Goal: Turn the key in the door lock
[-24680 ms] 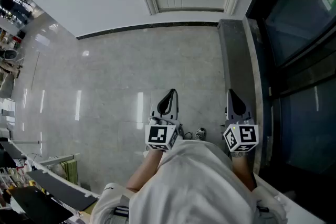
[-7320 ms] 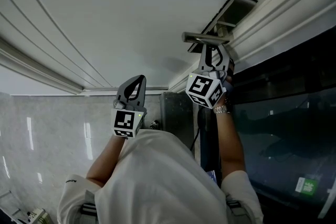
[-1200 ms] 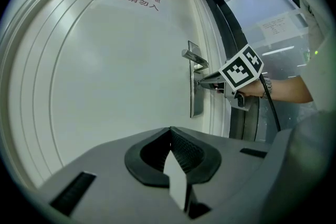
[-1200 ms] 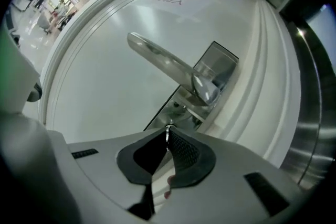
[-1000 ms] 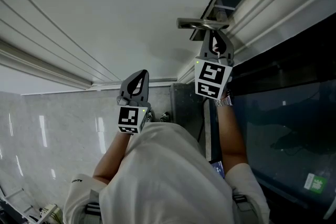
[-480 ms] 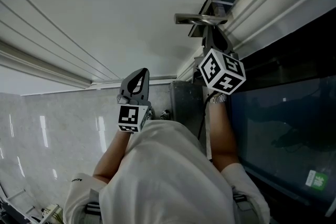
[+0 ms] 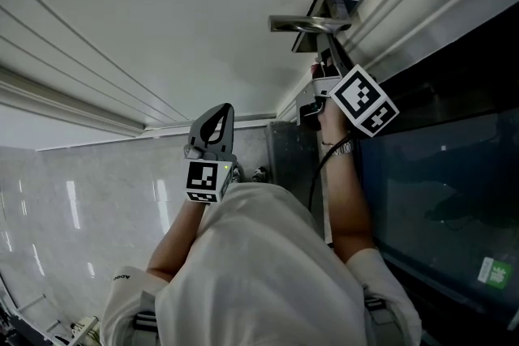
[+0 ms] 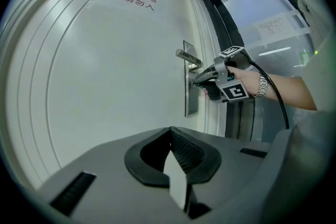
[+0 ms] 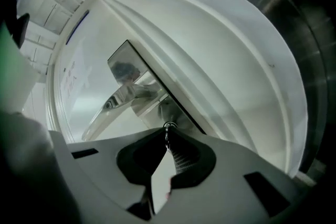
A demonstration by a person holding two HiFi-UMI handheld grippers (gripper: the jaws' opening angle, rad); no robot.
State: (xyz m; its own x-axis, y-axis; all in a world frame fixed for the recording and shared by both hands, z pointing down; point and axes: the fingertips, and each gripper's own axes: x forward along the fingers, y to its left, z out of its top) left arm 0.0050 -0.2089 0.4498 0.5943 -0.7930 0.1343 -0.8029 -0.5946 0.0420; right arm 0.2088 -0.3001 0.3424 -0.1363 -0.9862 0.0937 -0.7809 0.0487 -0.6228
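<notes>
Gripping claw: the right gripper (image 9: 168, 137) has its jaws pressed together on the key (image 9: 168, 127); seen from the head view, it is rolled onto its side.
Key: only a small metal glint shows at the jaw tips, right up against the lock plate (image 9: 128, 63). The blade and the keyhole are hidden behind the jaws.
Lock plate: a narrow steel strip at the edge of the white door (image 8: 105, 86), with the key just beside the handle (image 9: 113, 102).
Handle: a steel lever sticking out from the plate; its far end is blurred in the right gripper view.
Left gripper (image 8: 169, 131): jaws closed with nothing between them, held well away from the lock and pointing at the door.
Wrist: a watch (image 8: 262, 86) sits behind the right gripper.
</notes>
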